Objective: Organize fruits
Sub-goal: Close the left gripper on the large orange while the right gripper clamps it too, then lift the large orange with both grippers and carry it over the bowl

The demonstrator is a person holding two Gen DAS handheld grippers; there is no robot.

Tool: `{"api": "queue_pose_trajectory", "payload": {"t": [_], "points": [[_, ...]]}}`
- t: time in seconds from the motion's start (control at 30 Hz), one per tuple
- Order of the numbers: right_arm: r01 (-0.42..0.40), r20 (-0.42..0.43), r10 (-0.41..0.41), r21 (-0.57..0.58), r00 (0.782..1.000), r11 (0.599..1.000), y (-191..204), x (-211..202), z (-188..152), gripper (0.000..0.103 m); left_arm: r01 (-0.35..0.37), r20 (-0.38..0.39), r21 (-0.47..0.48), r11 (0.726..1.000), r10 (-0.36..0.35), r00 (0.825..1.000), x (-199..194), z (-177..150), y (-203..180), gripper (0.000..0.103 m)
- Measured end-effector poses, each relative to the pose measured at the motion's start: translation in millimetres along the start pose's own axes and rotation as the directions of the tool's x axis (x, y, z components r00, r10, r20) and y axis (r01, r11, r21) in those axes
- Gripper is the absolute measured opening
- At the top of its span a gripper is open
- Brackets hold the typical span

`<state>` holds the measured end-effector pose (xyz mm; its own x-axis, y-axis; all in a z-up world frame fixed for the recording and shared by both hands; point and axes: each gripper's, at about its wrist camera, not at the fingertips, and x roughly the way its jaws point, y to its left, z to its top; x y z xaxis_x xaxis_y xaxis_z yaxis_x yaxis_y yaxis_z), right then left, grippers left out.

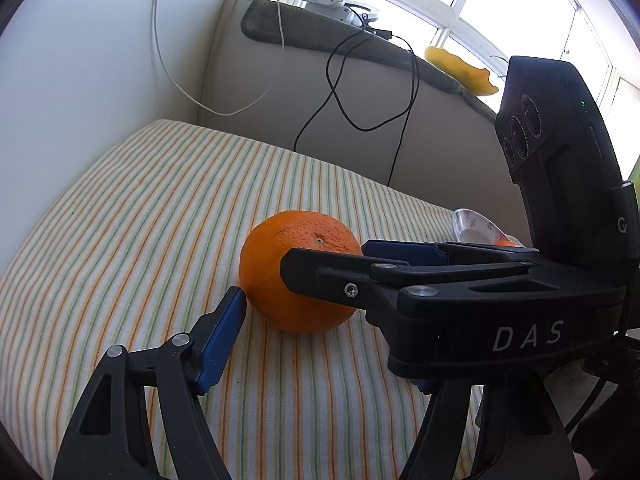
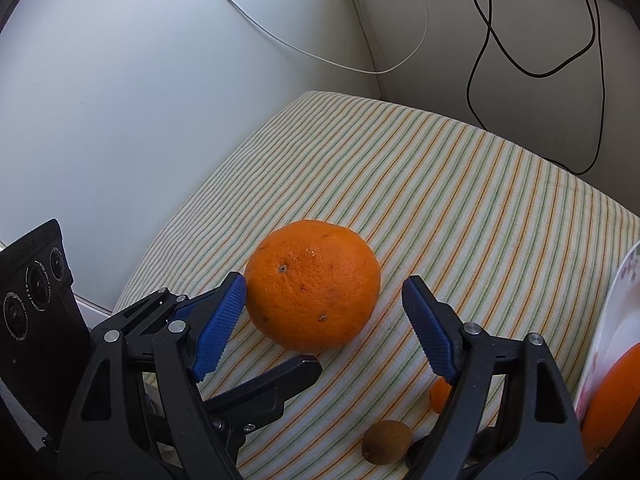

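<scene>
With the orange (image 2: 312,284) lying on the striped cloth (image 2: 460,200) between the wide-spread, empty right gripper (image 2: 324,304) and left gripper (image 1: 320,312), it could have been rolled away if pushed by one pad (image 2: 220,320) first.

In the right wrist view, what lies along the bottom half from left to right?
Other gripper's camera housing → right gripper's left pad → big orange → right pad → patterned plate at the edge.

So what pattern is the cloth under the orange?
Thin orange and green stripes on cream cloth, clearest in the right wrist view.
</scene>
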<state>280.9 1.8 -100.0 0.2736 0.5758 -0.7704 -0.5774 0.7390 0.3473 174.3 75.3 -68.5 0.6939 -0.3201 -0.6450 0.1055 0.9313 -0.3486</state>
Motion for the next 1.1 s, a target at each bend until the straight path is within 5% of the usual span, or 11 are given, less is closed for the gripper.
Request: {"api": "queue_pose_trajectory", "payload": {"t": [0.13,1.1], "points": [[-0.046,-0.008,0.046,0.016,0.999,0.999,-2,-1,0,0.072,0.001,-0.004,-0.009,1.000,-0.001,1.000,3,2,1,0.069],[-0.045,0.082,0.042,0.045,0.996,0.998,-12,-50,-11,0.070,-0.013,0.055,0.071,0.997,0.010,0.998,-7,6,-39,0.067]]}}
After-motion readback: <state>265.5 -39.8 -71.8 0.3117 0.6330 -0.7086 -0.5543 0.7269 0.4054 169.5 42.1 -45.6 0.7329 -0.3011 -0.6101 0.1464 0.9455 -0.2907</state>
